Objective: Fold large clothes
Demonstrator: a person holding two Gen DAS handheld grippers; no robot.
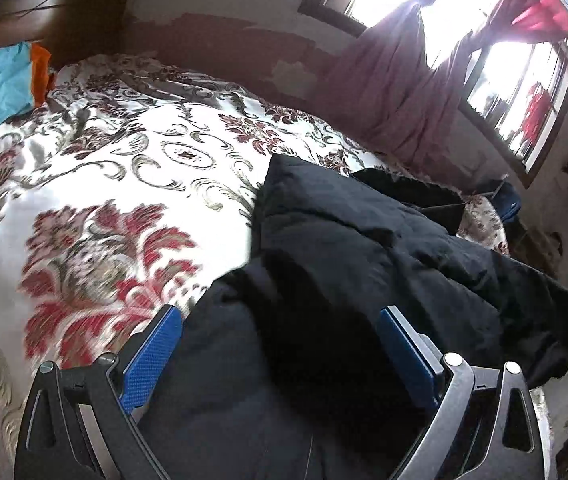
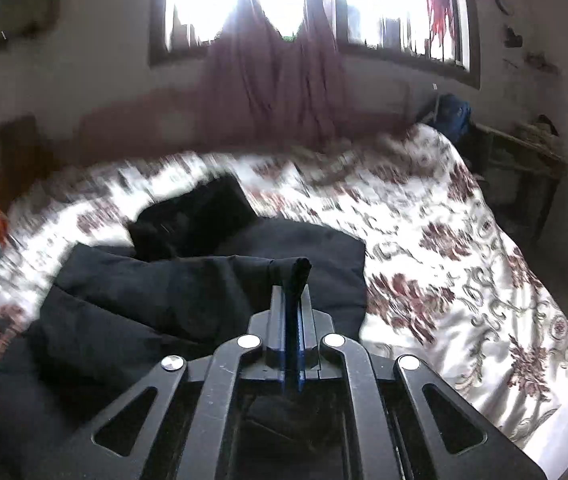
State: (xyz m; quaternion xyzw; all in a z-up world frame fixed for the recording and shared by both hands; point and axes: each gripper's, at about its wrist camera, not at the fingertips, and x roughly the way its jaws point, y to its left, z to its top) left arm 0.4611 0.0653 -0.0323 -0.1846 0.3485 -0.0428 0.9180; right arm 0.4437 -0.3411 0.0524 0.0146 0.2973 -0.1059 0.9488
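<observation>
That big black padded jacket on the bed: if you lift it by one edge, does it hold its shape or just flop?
Probably flops: the black jacket pinched in the right hand-held gripper bunches into a small fold. Its quilted panels look puffy, so likely bulky yet light. It may drag across the floral bedspread rather than slide cleanly.

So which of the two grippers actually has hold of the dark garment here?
The right gripper: its jaws are shut on a fold of the dark garment. The left gripper stands wide open above the cloth.
</observation>
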